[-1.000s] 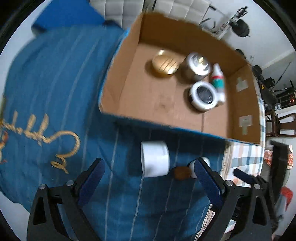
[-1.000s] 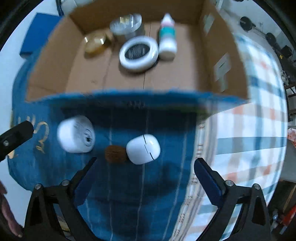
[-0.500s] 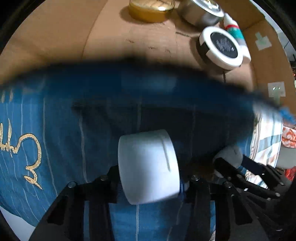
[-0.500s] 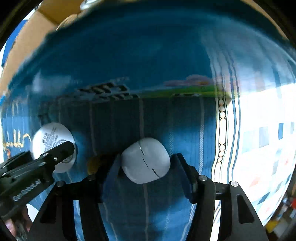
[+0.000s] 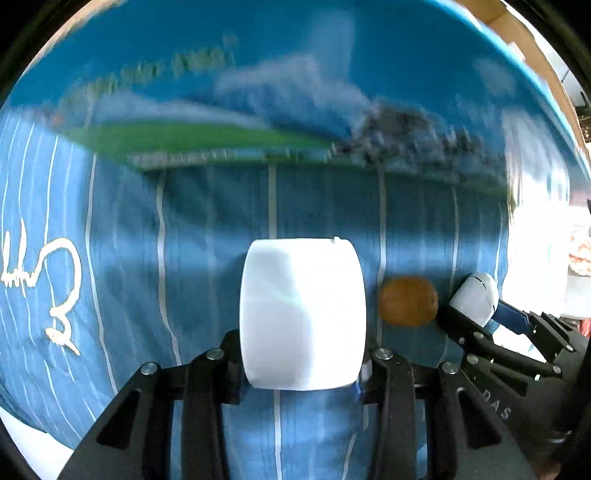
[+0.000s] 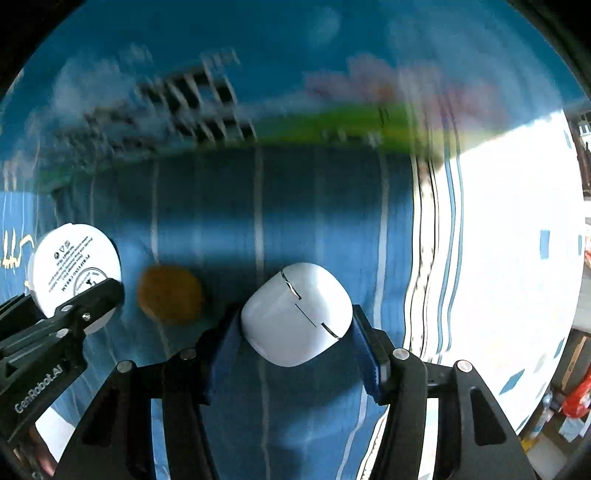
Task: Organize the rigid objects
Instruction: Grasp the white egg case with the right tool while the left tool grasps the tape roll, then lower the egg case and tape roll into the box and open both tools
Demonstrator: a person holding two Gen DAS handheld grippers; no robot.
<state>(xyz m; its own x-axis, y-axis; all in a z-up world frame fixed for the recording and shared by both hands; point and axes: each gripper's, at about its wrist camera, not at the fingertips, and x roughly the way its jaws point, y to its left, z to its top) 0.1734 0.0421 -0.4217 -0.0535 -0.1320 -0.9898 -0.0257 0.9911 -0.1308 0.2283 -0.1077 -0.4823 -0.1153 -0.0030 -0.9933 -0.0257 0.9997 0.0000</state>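
Note:
A white cream jar (image 5: 303,314) lies on its side on the blue striped cloth (image 5: 184,258), and my left gripper (image 5: 301,354) is shut on it, one pad on each flat end. The jar's printed base (image 6: 74,266) shows at the left of the right wrist view. A white rounded case (image 6: 303,317) sits between the blue pads of my right gripper (image 6: 294,328), whose jaws are closing and touch it on both sides. The case (image 5: 476,297) also shows at the right of the left wrist view. A small brown round object (image 5: 408,301) lies loose between jar and case.
The blue printed outer wall of the cardboard box (image 5: 295,92) rises close behind the objects and fills the upper half of both views. Its brown rim (image 5: 517,33) shows at the top right. A bright checked cloth (image 6: 498,258) lies to the right.
Both grippers came down onto the cloth and closed, the left around the white jar, the right around the white case. The box's inside has dropped out of view.

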